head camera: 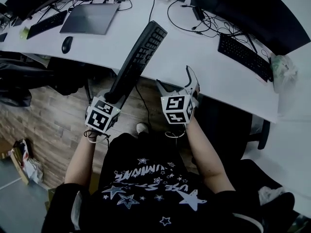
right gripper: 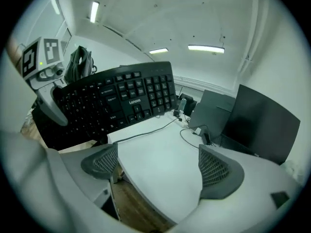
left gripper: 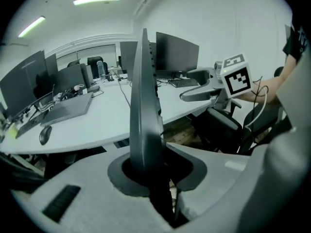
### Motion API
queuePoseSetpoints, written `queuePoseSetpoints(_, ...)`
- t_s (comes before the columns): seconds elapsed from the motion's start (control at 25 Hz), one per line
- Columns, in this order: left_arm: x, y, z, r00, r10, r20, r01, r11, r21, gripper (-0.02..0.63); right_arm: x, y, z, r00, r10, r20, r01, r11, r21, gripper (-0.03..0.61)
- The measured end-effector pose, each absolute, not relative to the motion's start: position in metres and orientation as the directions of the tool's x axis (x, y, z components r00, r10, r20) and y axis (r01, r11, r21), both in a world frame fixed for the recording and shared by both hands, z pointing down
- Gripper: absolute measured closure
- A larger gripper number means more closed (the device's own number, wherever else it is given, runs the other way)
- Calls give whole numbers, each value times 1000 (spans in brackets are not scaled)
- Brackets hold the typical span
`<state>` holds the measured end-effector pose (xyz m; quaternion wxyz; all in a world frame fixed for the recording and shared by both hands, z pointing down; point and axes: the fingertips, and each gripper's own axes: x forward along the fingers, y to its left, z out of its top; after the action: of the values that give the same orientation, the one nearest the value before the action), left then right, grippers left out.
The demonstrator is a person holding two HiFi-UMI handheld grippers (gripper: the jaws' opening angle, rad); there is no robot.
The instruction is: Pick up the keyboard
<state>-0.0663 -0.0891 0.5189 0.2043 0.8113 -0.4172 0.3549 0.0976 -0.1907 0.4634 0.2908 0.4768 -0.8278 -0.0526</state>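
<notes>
A black keyboard hangs in the air over the desk's front edge, turned on its long edge and slanting up and away. My left gripper is shut on its near end. In the left gripper view the keyboard rises as a thin dark slab from between the pads. My right gripper is open with nothing between its fingers, a little to the right of the keyboard. In the right gripper view the key side of the keyboard faces me at upper left, with my left gripper at its end.
The white desk curves across the view. On it lie a laptop, a mouse, a second keyboard at the left and another keyboard at the right, with cables and dark monitors behind. Wooden floor lies below.
</notes>
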Motion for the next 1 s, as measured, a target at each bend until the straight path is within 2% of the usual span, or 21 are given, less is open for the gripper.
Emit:
queuePoseSetpoints(0.24,-86,-37,536,371,-590,717,-889,-450,90,525,80,-169,488,-391,-789,474,-744,574,342,184)
queuePoseSetpoints(0.64,-115,83,512,308,-687,658,-944,-305,123,525,39,-90,460,-447,-810,380,-761,567,315,463)
queuePoseSetpoints(0.72,-118,111,511,291,-701,651,-952,-280,124,525,34,-69,456,-460,-807,370,-757,574,312,547)
queuePoseSetpoints(0.76,-119,125,511,283,-705,650,-955,-269,125,525,31,-58,456,-471,-801,368,-751,584,308,569)
queuePoseSetpoints(1.0,-113,193,508,255,-730,634,-966,-215,141,525,21,9,456,-539,-742,399,-685,662,306,571)
